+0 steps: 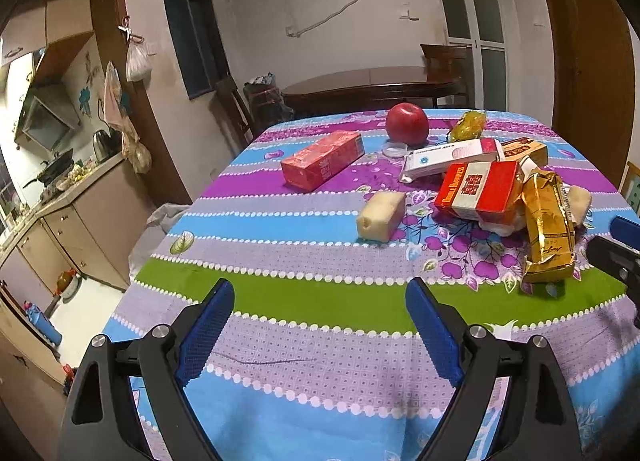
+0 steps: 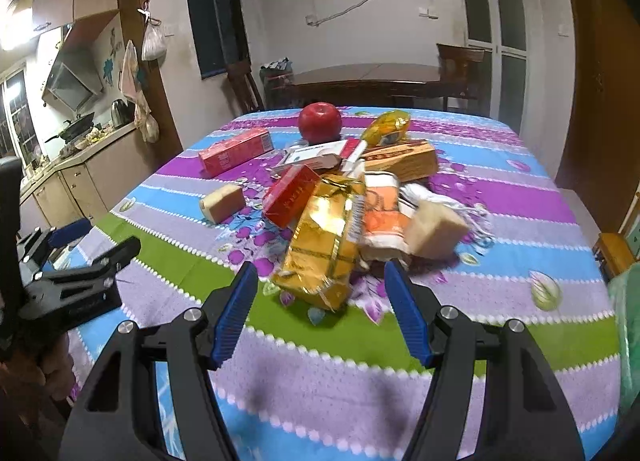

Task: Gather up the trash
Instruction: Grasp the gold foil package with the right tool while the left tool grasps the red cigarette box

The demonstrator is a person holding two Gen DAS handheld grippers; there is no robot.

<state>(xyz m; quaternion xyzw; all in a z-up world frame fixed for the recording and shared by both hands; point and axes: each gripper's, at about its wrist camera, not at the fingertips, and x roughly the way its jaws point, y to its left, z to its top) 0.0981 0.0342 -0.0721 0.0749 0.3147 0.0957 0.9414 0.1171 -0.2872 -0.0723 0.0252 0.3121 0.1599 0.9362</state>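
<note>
Nothing collected yet, far as I can tell: the crinkly gold foil packet point(image 2: 320, 245), red-and-white cigarette box point(image 1: 478, 191) and the other wrappers sit heaped on the striped floral tablecloth point(image 1: 304, 301). Right gripper point(image 2: 318, 309) hovers low just short of the gold packet, jaws apart; the view's a bit blurry there. Left gripper point(image 1: 320, 329) hangs back, jaws apart, empty.

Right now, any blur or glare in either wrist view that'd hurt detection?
Left wrist view: mostly sharp; the red box and apple are crisp, with strong fisheye bending at the edges. Right wrist view: motion blur across the pile, worst on the gold pack, whose foil also throws glare; a bright lamp blows out the top left corner.
</note>
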